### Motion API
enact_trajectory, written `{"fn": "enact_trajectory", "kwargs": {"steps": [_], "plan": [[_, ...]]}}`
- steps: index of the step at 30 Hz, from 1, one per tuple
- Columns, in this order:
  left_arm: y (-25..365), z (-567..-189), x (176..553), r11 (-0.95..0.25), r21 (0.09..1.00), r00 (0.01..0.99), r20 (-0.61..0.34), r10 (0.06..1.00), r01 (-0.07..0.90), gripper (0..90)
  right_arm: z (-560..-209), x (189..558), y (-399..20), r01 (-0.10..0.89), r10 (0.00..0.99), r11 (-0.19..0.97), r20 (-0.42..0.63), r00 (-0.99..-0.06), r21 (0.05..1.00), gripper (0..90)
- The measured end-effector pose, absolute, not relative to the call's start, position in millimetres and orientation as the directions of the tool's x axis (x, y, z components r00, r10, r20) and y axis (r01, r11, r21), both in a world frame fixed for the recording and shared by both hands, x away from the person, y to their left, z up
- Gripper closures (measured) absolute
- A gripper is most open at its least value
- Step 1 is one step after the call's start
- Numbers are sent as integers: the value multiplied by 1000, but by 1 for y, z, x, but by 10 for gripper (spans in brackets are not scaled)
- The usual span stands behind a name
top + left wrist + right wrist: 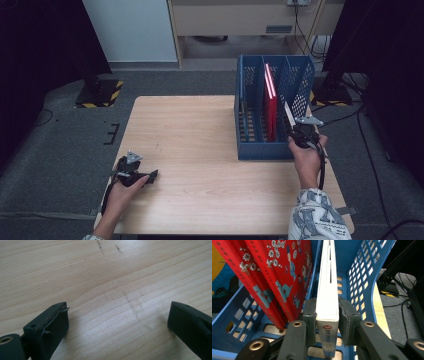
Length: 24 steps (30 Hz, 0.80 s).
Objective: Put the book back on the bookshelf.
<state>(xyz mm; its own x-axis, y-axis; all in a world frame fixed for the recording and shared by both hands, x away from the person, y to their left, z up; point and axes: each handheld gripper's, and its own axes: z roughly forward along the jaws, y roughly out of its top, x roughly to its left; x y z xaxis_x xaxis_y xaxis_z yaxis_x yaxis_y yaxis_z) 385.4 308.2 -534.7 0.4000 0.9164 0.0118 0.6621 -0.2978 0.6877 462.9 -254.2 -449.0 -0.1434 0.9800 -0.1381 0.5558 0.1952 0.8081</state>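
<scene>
Right gripper (327,322) clamps a white book (327,300) by its spine end, upright in the blue rack's (367,277) rightmost compartment; 2 red books (274,277) lean just left. Left gripper (117,322) rests on the table (105,277), jaws apart.

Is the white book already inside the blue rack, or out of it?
Partly in: the white book stands tilted in the blue rack's right slot, right gripper clamped on its spine.
</scene>
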Motion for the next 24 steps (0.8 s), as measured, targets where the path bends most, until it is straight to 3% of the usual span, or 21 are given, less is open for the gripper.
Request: {"fn": "enact_trajectory", "kwargs": {"steps": [14, 24], "plan": [[308, -535, 385, -299, 688, 401, 13, 916, 662, 25, -449, 465, -252, 556, 979, 203, -149, -140, 806, 712], [308, -535, 385, -299, 687, 401, 13, 916, 662, 26, -450, 463, -253, 560, 980, 187, -116, -159, 808, 648]]}}
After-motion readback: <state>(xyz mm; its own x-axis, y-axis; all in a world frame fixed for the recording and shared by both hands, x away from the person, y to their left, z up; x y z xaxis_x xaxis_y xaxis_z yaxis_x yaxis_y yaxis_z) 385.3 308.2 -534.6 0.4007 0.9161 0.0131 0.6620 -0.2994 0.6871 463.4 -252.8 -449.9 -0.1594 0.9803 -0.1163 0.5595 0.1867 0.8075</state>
